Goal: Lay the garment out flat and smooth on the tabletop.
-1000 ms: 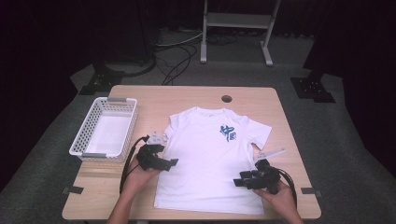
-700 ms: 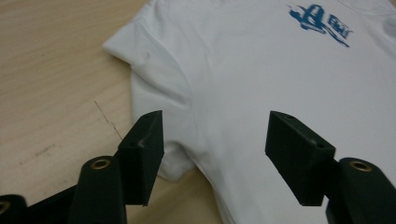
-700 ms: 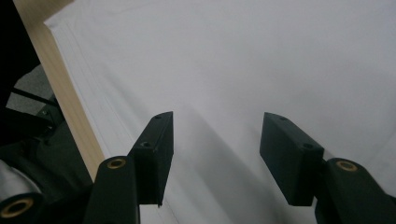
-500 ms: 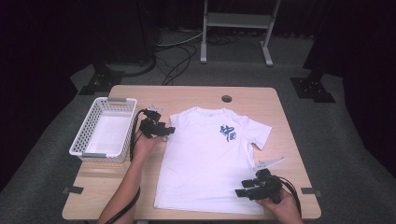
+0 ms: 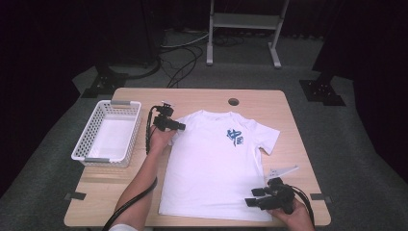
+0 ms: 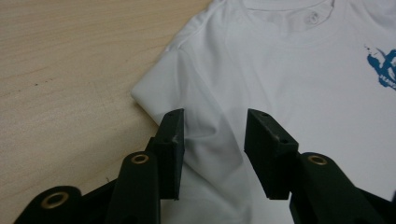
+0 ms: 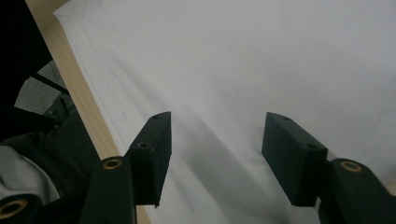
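White cotton T-shirt (image 5: 216, 163) lies flat, chest up, on the wooden table (image 5: 298, 120). Since a second ago the left gripper (image 5: 180, 126) has travelled from the shirt's side up to its folded-in sleeve; its jaws have just been closing, still apart astride the cloth. The right gripper (image 5: 250, 197) waits at the hem, jaws apart. A fold appears imminent.

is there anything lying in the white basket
No: in the high view the white basket at the table's left side shows just its bare white bottom, while the t-shirt lies flat beside it.
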`<state>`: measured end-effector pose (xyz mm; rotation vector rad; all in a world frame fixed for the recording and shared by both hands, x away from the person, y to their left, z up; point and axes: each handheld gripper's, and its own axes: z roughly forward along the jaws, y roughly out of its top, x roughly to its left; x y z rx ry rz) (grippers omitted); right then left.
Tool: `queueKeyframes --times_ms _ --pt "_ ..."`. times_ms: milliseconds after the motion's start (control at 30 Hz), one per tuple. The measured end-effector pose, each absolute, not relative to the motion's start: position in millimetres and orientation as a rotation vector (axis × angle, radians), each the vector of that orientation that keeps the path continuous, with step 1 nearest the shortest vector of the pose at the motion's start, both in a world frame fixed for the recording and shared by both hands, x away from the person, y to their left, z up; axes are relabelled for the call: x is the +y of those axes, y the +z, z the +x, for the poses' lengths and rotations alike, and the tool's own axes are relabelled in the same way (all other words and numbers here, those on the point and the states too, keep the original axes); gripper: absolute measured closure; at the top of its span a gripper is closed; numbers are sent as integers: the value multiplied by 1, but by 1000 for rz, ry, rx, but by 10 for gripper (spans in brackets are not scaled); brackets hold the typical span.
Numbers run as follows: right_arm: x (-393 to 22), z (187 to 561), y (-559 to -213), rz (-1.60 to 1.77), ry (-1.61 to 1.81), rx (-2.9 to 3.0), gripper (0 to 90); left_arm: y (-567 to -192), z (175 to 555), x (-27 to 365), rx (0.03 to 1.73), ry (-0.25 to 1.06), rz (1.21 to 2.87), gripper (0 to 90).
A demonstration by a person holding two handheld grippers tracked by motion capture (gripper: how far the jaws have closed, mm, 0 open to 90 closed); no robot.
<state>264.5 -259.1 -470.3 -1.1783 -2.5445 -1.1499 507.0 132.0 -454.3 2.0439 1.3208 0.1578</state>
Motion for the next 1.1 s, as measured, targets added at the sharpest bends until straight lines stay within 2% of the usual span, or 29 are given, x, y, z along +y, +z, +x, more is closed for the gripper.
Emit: queueKeyframes --times_ms 267,367,500,600,733,867,967,1100 --pt "-261 261 -471 -1172 -1157 -2541 423 -459 509 134 1372 180 2030 857" --pt "-262 260 -471 -1173 -1166 -2541 422 -458 507 132 1364 196 2020 880" --pt "-262 260 -472 -1174 -1171 -2537 422 -449 497 124 1314 247 1989 879" --pt "-262 259 -472 -1170 -1171 -2541 422 -437 480 105 1204 275 2005 879" --pt "-263 259 -472 -1176 -1178 -2534 423 -438 439 51 917 160 2204 874" --pt "-265 260 -473 -1179 -1192 -2508 428 -441 417 30 802 6 2227 721" --pt "-263 259 -472 -1185 -1185 -2522 419 -434 420 36 820 19 2206 635" --pt "-262 259 -473 -1191 -1191 -2521 416 -424 432 52 879 66 2155 594"
